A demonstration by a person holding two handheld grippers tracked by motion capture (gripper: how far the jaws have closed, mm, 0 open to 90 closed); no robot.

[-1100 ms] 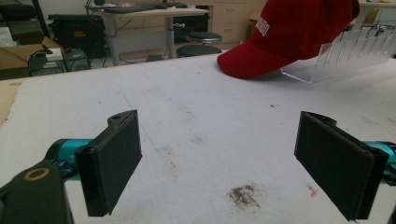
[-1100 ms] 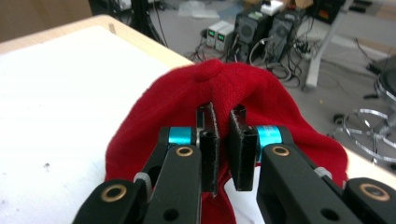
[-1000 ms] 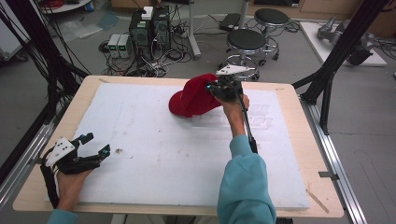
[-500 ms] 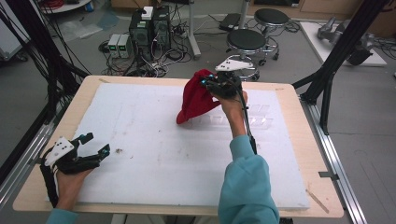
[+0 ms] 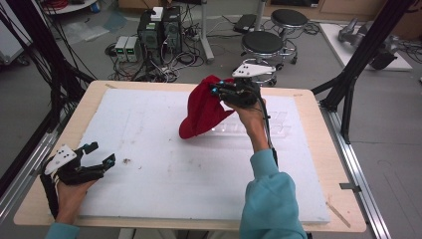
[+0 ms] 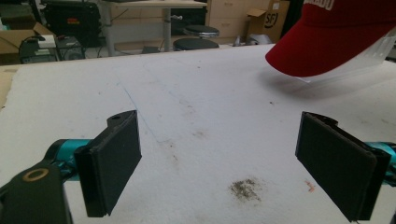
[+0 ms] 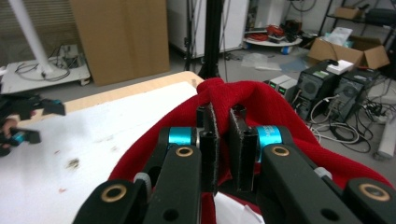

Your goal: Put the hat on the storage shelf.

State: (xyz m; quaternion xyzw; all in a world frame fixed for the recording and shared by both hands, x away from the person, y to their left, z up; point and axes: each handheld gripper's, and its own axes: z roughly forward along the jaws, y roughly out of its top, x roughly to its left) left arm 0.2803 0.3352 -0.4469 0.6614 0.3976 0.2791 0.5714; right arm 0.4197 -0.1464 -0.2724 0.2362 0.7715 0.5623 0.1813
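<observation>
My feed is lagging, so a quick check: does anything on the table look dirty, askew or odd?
A dark smudge of grit soils the white mat just ahead of the open left claw, with fainter stains nearby. The red cap dangles tilted from the shut right claw, pinched by its cloth.

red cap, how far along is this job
Done: the right tool is shut on the red cap, pinching its fabric, and the cap hangs off the white mat. In hand: carrying it. Left: setting it down somewhere; the left tool rests open on the mat, not yet helping.
</observation>
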